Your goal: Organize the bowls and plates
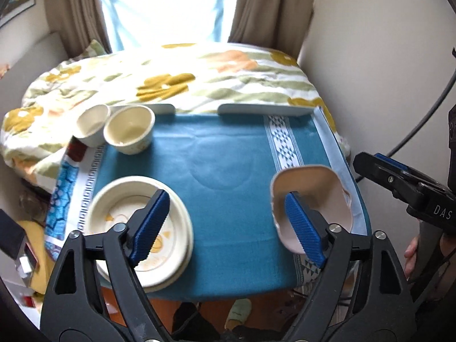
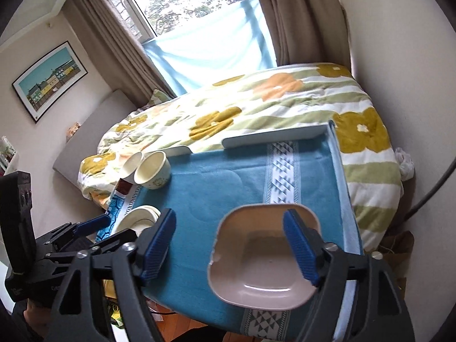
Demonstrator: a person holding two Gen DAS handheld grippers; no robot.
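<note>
A stack of cream plates [image 1: 119, 213] lies at the front left of the blue-clothed table [image 1: 222, 171]; it also shows in the right wrist view [image 2: 139, 219]. Two cream cups [image 1: 129, 132] [image 1: 92, 124] stand side by side at the back left, also in the right wrist view [image 2: 152, 169]. A beige square bowl with a chipped rim [image 2: 256, 256] sits at the front right, also in the left wrist view [image 1: 316, 196]. My left gripper [image 1: 228, 228] is open and empty above the front edge. My right gripper [image 2: 228, 248] is open, hovering over the bowl.
A flowered duvet [image 2: 256, 99] on a bed lies right behind the table. A white raised rim [image 1: 265, 109] runs along the table's back edge. A wall is close on the right. Slippers and clutter lie on the floor [image 1: 239, 310] below the front edge.
</note>
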